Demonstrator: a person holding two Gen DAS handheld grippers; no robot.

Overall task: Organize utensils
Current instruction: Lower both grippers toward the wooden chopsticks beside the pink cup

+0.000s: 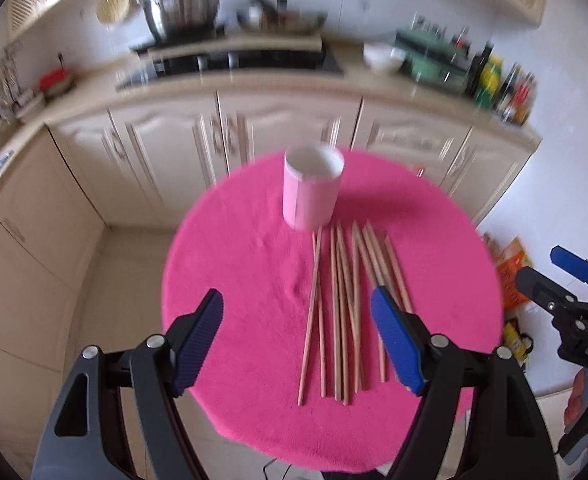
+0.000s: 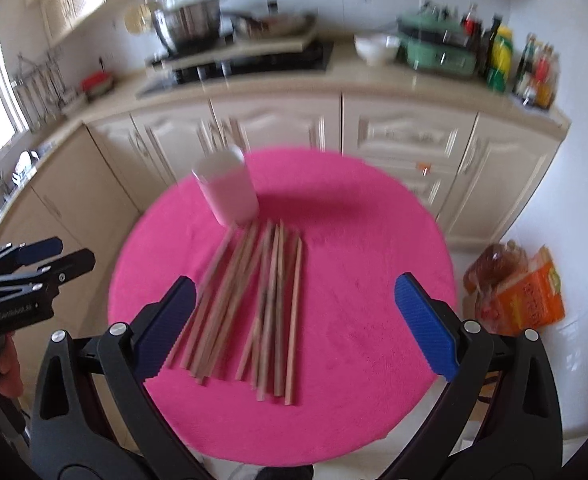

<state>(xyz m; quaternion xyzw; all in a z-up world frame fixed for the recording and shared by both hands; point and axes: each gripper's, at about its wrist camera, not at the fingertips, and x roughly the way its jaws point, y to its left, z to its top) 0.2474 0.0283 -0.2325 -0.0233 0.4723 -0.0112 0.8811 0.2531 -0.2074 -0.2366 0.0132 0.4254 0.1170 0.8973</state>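
Note:
Several wooden chopsticks [image 1: 341,312] [image 2: 254,304] lie side by side on a round table under a pink cloth [image 1: 246,280] [image 2: 353,280]. Just behind them stands an upright pink cup [image 1: 311,188] [image 2: 228,188], with nothing visible inside. My left gripper [image 1: 297,336] hovers open over the near ends of the chopsticks, holding nothing. My right gripper [image 2: 294,328] is open too, above the chopsticks and the right half of the cloth. Each gripper also shows at the edge of the other's view: the right gripper [image 1: 549,276] and the left gripper [image 2: 54,256].
Cream kitchen cabinets [image 1: 234,136] run behind the table, with a hob, a steel pot [image 1: 184,8] and bottles [image 1: 493,76] on the counter. Orange packages [image 2: 525,292] lie on the floor to the right of the table. A hand [image 2: 6,364] holds the left gripper's handle.

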